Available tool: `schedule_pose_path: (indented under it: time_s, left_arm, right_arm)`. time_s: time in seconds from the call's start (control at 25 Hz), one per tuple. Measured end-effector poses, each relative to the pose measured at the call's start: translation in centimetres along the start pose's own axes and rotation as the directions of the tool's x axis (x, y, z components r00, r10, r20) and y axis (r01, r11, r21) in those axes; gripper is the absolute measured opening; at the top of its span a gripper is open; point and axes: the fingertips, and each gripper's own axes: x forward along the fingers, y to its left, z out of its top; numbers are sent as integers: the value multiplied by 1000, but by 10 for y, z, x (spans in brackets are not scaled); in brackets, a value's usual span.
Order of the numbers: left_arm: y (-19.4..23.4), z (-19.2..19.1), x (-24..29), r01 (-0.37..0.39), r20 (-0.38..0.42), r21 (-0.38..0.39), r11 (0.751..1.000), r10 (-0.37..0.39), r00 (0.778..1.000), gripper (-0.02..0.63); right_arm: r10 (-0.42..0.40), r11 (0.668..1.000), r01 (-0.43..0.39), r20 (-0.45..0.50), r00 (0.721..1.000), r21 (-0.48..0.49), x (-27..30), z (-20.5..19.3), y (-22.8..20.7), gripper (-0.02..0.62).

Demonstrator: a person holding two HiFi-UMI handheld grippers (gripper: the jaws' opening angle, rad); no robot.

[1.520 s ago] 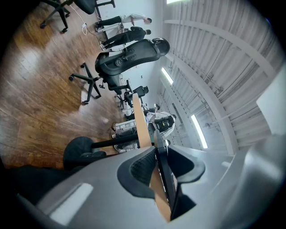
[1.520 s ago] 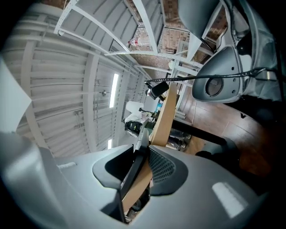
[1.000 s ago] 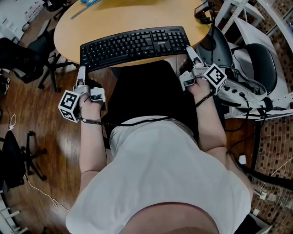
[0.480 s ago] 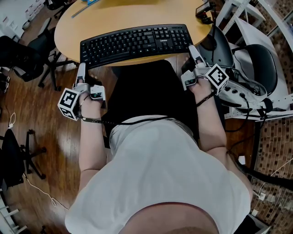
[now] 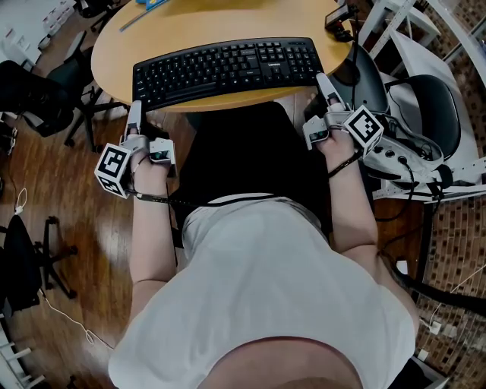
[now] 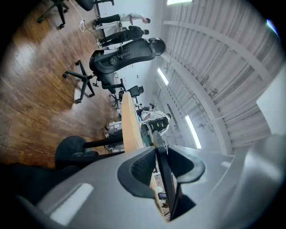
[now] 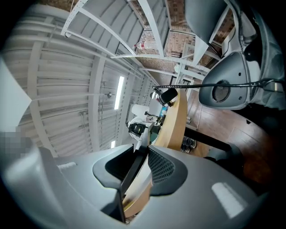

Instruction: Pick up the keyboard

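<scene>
No legible text, print on the keyboard (image 5: 228,70) too small to read

We see a black keyboard (image 5: 228,70) w/ white key legends on a light tan wood table (image 5: 220,19). Grey left gripper (image 5: 135,114) & right gripper (image 5: 323,82), each w/ b&w square markers. Brown plank floor (image 5: 68,190); white shirt (image 5: 266,289).

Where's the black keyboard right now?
In the head view the keyboard is at the near edge of the round wooden table, top middle, with the left gripper and right gripper at its ends.
</scene>
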Motion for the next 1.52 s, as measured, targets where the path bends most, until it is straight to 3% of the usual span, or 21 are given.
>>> schedule_pose_path:
  time_s: [0.84, 1.04, 1.52]
  left_arm:
    - [-42, 6, 17, 47, 11, 16, 999, -48, 999, 311]
    - [-75, 10, 22, 60, 10, 38, 997, -60, 998, 311]
    - [-85, 11, 23, 126, 26, 50, 991, -127, 992, 314]
  right_arm:
    - [45, 998, -45, 12, 999, -48, 15, 25, 31, 109]
    - [58, 997, -57, 20, 998, -48, 20, 40, 53, 109]
    - [119, 989, -114, 43, 992, -91, 22, 47, 67, 110]
